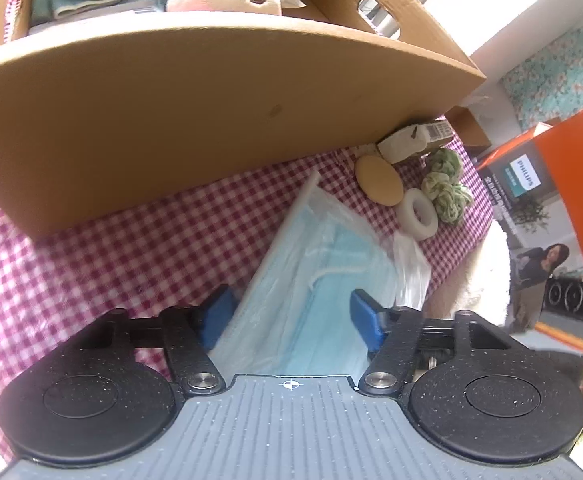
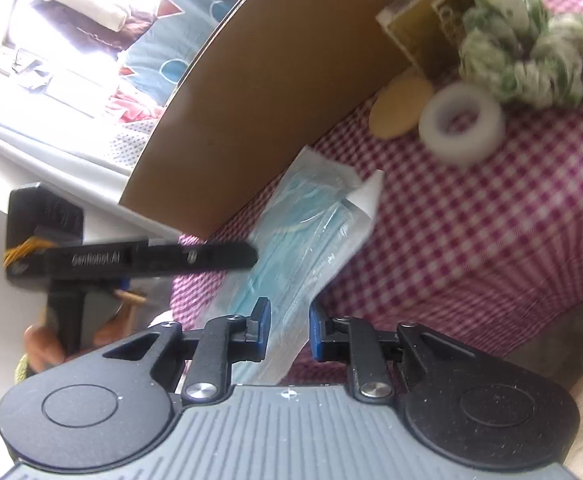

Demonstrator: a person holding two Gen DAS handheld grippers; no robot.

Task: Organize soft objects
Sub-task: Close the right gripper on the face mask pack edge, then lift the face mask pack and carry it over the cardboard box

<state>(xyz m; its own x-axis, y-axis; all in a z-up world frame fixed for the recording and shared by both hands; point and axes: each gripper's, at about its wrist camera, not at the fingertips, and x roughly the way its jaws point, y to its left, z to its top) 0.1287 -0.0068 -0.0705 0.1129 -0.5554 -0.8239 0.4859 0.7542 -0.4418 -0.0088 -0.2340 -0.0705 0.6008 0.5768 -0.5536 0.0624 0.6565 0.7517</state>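
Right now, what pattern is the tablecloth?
Red-and-white gingham check on the tablecloth, clearest in the left wrist view.

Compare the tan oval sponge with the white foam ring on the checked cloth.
The tan oval sponge is solid and yellowish; the white foam ring is pale with a hole through its middle. The sponge is an elongated oval, the ring round. The sponge lies closer to the cardboard box. Both lie flat on the checked cloth, side by side.

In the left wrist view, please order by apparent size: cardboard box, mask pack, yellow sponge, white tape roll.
1. cardboard box
2. mask pack
3. yellow sponge and white tape roll: look alike, no ranking.
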